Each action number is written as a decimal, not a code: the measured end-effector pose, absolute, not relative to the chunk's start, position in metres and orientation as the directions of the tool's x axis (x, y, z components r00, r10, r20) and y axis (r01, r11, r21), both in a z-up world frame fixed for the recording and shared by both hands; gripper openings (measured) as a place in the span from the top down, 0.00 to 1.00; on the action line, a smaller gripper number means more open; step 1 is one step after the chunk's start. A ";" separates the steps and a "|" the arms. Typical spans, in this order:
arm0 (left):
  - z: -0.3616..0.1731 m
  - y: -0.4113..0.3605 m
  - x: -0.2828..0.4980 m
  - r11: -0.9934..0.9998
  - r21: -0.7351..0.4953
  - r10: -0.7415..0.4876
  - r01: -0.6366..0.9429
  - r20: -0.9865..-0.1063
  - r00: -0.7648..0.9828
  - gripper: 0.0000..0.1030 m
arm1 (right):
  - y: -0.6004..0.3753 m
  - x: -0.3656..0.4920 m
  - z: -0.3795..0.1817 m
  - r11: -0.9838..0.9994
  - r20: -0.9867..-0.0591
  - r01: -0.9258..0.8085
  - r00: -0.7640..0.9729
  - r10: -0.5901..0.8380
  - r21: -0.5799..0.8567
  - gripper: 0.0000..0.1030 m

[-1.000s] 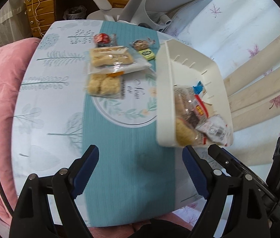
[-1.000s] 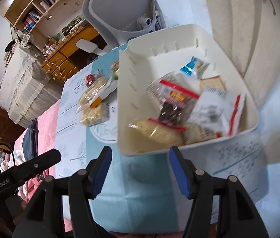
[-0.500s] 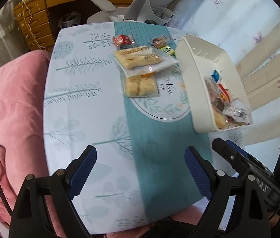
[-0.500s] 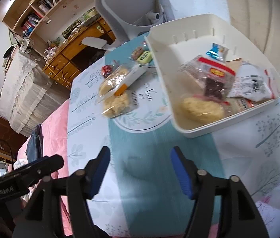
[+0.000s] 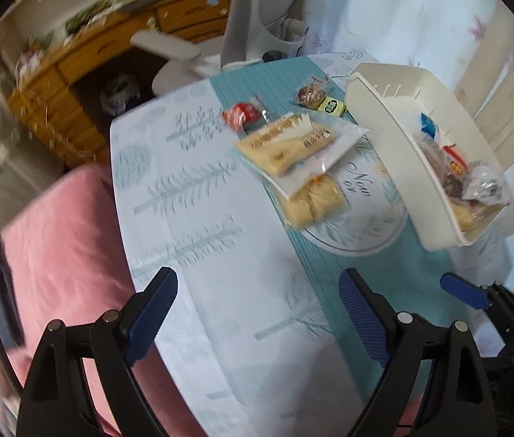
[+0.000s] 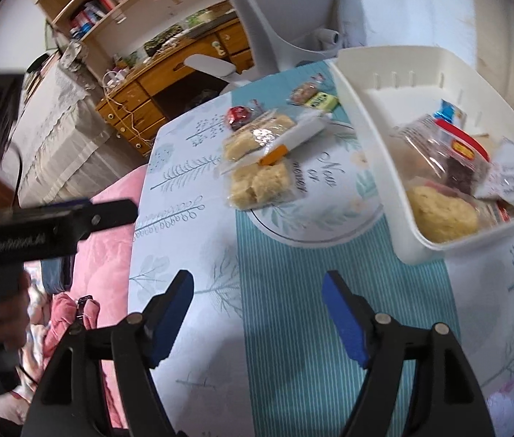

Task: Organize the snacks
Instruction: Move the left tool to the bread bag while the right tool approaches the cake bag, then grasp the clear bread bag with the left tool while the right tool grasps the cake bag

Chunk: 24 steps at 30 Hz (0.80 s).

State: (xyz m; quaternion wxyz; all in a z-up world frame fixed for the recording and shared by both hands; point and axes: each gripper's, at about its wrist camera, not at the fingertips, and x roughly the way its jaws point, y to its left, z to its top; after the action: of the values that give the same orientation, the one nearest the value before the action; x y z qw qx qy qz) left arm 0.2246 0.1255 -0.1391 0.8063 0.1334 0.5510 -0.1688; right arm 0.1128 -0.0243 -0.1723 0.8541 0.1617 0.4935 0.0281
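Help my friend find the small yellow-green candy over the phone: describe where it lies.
Start at the white bin on the table's teal runner. Just off the bin's far corner lie two small wrapped sweets side by side. The candy is the flat yellow-green block nearer the bin; its neighbour is a round brown sweet in clear wrap.

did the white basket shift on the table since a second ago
Cannot tell. The white basket sits beside the round print as before; the view change seems to come from the cameras pulling back.
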 end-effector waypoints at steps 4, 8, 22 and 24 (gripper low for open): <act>-0.148 0.112 0.240 0.865 0.082 -0.121 0.494 -0.923 0.366 0.13 | -0.014 0.125 -0.184 0.962 -0.817 0.064 0.544 0.189 0.265 0.28; -0.163 0.099 0.258 0.833 0.113 -0.114 0.542 -0.923 0.367 0.13 | -0.005 0.139 -0.197 0.973 -0.796 0.024 0.580 0.175 0.231 0.28; -0.221 0.050 0.309 0.766 0.095 -0.127 0.635 -0.947 0.296 0.13 | -0.003 0.190 -0.241 0.988 -0.783 0.015 0.612 0.110 0.151 0.28; -0.227 0.046 0.313 0.761 0.096 -0.124 0.641 -0.949 0.290 0.13 | -0.004 0.194 -0.245 0.989 -0.782 0.016 0.614 0.107 0.148 0.28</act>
State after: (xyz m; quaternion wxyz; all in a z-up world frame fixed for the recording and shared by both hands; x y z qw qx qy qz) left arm 0.3133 0.0459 -0.2267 0.7669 0.2389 0.5409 -0.2496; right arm 0.1937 -0.0037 -0.2450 0.8957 0.0702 0.4384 0.0254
